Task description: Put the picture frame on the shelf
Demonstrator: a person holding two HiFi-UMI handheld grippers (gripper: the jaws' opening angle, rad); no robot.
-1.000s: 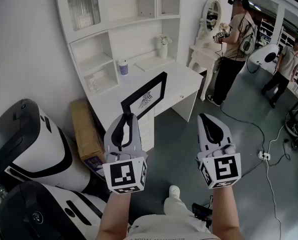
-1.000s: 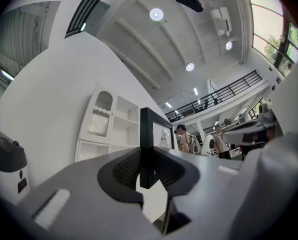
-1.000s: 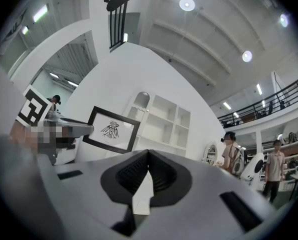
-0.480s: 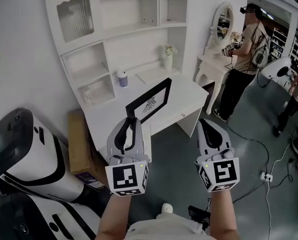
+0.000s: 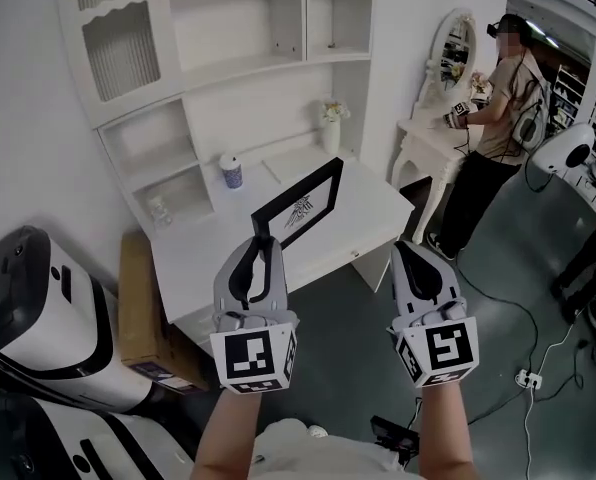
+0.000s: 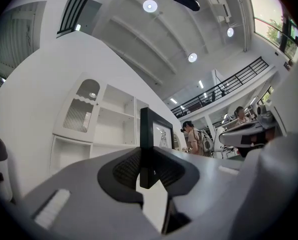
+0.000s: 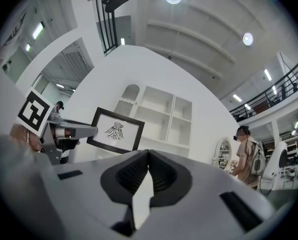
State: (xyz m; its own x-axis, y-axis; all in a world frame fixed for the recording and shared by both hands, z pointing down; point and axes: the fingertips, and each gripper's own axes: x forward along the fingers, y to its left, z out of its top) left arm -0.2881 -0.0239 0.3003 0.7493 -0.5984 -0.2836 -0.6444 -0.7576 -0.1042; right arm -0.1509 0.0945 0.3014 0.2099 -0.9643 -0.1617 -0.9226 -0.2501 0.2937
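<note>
Holds the picture frame (image 5: 300,200), black-rimmed with a bird-like drawing on white, near its lower left corner in the left gripper (image 5: 261,240), jaws closed on the rim and parted only by the frame's thickness. Carries it in the air, slanting up to the right in the head view and standing edge-on and upright in the left gripper view. Has it not on the shelf unit (image 5: 228,63) but in front of it, seen against the near part of the desk (image 5: 363,218). Reaches forward with both bare forearms (image 5: 228,438) side by side, marker cubes (image 5: 252,358) toward the camera, jaws pointing away toward the furniture. Shows the right gripper (image 5: 410,250) level with the left and well apart from the frame, jaws pressed together on nothing. Beyond the frame, on the white desk top, a small patterned cup (image 5: 231,171) near the back and a vase (image 5: 330,126) of pale flowers against the shelving. Left of the desk, a cardboard box (image 5: 138,308) on the dark grey floor (image 5: 348,313), beside bulky white-and-black machines (image 5: 38,318). To the right, a white dressing table (image 5: 433,133) with an oval mirror, a person (image 5: 498,108) standing at it, and cables (image 5: 538,313) and a power strip (image 5: 526,378) on the floor.
</note>
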